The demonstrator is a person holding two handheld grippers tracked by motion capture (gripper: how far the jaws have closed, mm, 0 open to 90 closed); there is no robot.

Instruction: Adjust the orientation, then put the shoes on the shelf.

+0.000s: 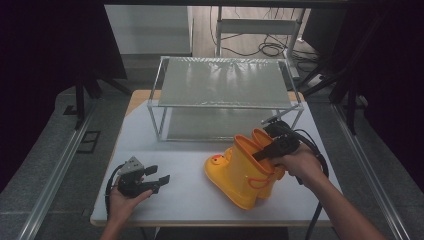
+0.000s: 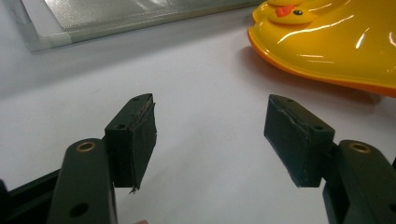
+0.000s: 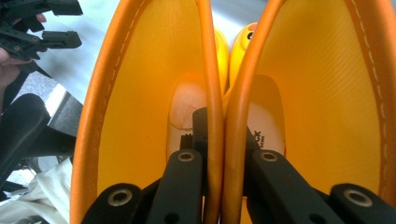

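Right hand-held gripper (image 1: pixel 264 151) clamps both yellow boots (image 1: pixel 240 172) before the shelf (image 1: pixel 225 82); left hand-held gripper (image 1: pixel 159 176) gapes empty.

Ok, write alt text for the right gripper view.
The right claw pinches the touching inner walls of two yellow rain boots, one jaw down inside each boot, seen from above their open tops. The left claw, open, shows at upper left over the white table.

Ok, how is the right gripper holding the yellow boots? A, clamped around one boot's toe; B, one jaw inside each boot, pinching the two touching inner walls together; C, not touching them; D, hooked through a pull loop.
B: the right gripper has one jaw down inside each of the yellow boots, squeezing their adjoining walls.
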